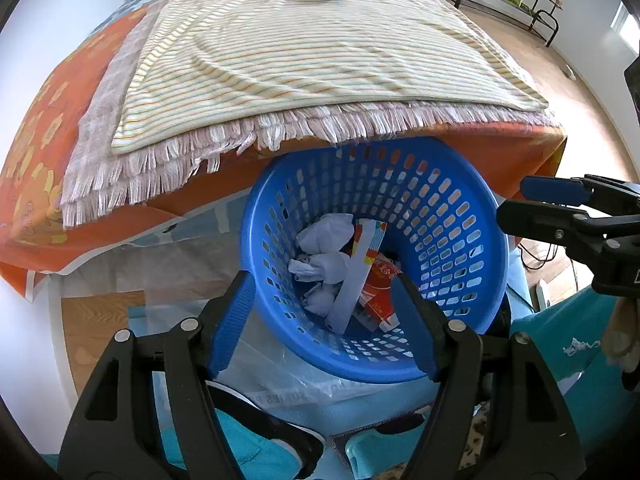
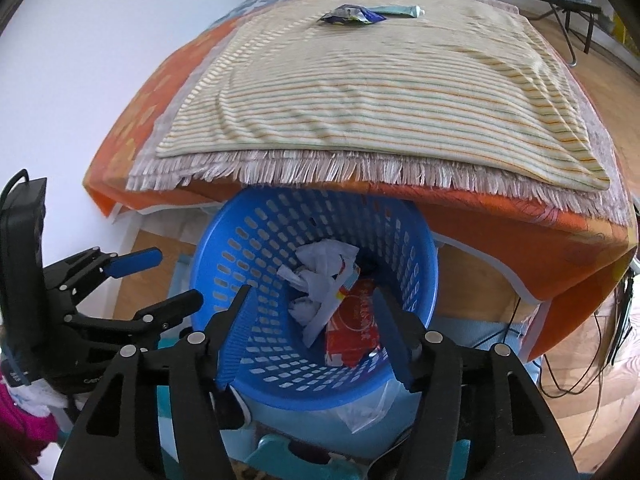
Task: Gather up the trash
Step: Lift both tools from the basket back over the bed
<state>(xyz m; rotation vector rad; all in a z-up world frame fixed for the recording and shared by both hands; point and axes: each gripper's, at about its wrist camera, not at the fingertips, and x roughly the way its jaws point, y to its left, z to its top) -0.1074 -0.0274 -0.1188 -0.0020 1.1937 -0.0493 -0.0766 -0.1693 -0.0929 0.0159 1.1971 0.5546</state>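
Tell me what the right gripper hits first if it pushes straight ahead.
Likely the trash in the blue basket: the open right gripper points into its mouth, at the crumpled paper and red wrapper. Depth is unclear.

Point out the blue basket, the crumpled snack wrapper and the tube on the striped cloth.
blue basket [image 1: 472,216], left wrist view, inner right wall.
crumpled snack wrapper [image 2: 352,15], right wrist view, its middle.
tube [image 2: 398,10], right wrist view, mid-body.

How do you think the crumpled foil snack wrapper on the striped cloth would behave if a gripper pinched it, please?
The crumpled dark foil snack wrapper probably weighs little and would crush flat under the fingers. Its glossy surface may slip, and on the striped cloth it might slide rather than lift.
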